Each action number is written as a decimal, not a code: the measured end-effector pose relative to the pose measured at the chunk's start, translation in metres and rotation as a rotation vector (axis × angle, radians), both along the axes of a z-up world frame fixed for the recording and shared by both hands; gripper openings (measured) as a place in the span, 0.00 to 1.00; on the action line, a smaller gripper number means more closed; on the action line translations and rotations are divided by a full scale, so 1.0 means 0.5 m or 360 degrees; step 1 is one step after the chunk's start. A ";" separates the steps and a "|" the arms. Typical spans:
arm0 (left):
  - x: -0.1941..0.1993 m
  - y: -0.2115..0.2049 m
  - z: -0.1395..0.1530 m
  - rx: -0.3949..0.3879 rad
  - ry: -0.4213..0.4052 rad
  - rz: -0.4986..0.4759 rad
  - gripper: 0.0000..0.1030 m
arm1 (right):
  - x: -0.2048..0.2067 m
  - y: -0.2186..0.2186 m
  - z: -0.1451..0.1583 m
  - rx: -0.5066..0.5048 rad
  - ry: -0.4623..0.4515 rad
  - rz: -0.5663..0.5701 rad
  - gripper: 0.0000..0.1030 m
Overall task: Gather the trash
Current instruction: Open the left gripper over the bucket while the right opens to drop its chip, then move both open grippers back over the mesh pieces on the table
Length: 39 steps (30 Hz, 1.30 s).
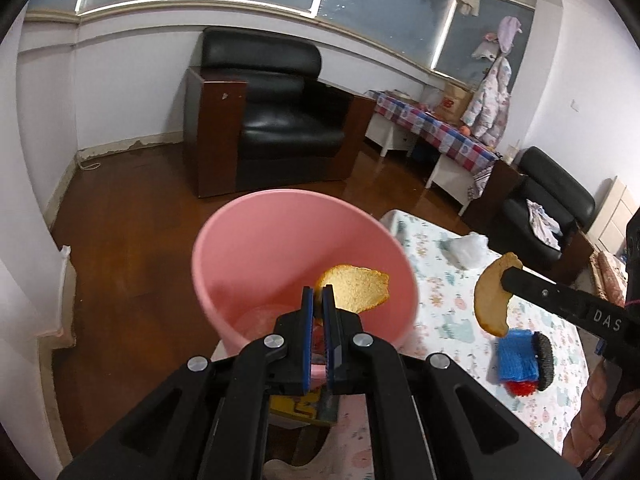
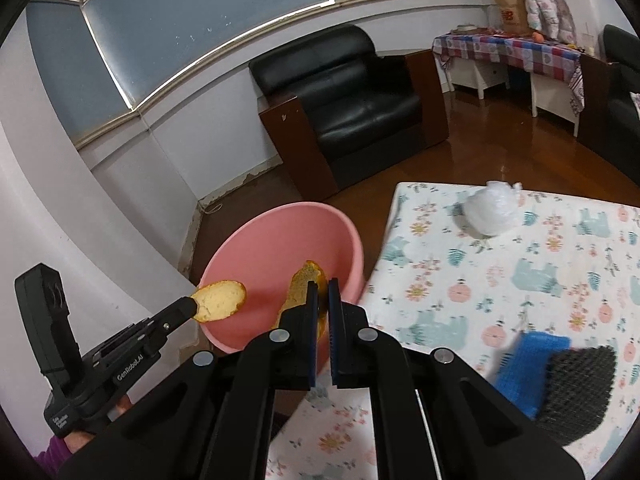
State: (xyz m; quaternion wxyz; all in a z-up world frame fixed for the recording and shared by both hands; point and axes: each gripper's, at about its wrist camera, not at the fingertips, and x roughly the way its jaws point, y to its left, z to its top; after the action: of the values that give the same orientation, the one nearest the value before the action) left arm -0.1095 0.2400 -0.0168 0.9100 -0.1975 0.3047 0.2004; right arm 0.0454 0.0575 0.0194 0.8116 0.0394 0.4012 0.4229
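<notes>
Already both grippers carry trash toward the pink bin (image 1: 304,264), which stands on the floor just beside the table (image 1: 452,304). The left gripper (image 1: 318,300) is clenched on a peel (image 1: 356,288), and in its own view that peel hangs over the bin's mouth; the right wrist view shows the same peel at the bin's near rim. The right gripper (image 2: 323,292) is likewise clamped on a second peel (image 2: 302,284), which hangs at the bin's rim in its own view, though the left view puts it over the table's edge, so I judge it is not quite above the opening. Neither piece is dropped yet. Something pale and blurred seems to lie at the bottom of the bin, but I cannot tell what it is. On the table a crumpled white bag (image 2: 494,210) waits near the far edge, well apart from a blue and black brush (image 2: 560,384) at the near side. So the job looks part done: two peels are about to go in, and the bag, at least, is left to collect.
</notes>
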 end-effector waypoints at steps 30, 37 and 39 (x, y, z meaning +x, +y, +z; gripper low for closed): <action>0.004 0.051 -0.040 -0.0023 0.0022 0.0036 0.27 | 0.031 0.121 -0.075 -0.0050 0.0143 -0.0002 0.23; 0.008 0.034 -0.033 -0.0008 0.0034 0.0012 0.27 | 0.024 0.097 -0.067 -0.0026 0.0133 -0.0006 0.23; 0.011 0.025 -0.031 -0.0001 0.0038 0.0007 0.27 | 0.019 0.088 -0.063 -0.0027 0.0113 -0.0009 0.23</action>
State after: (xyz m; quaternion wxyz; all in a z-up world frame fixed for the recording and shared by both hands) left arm -0.1042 0.2528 -0.0325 0.9058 -0.1959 0.3151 0.2045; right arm 0.0548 0.1016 -0.0120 0.7983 0.0488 0.4332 0.4155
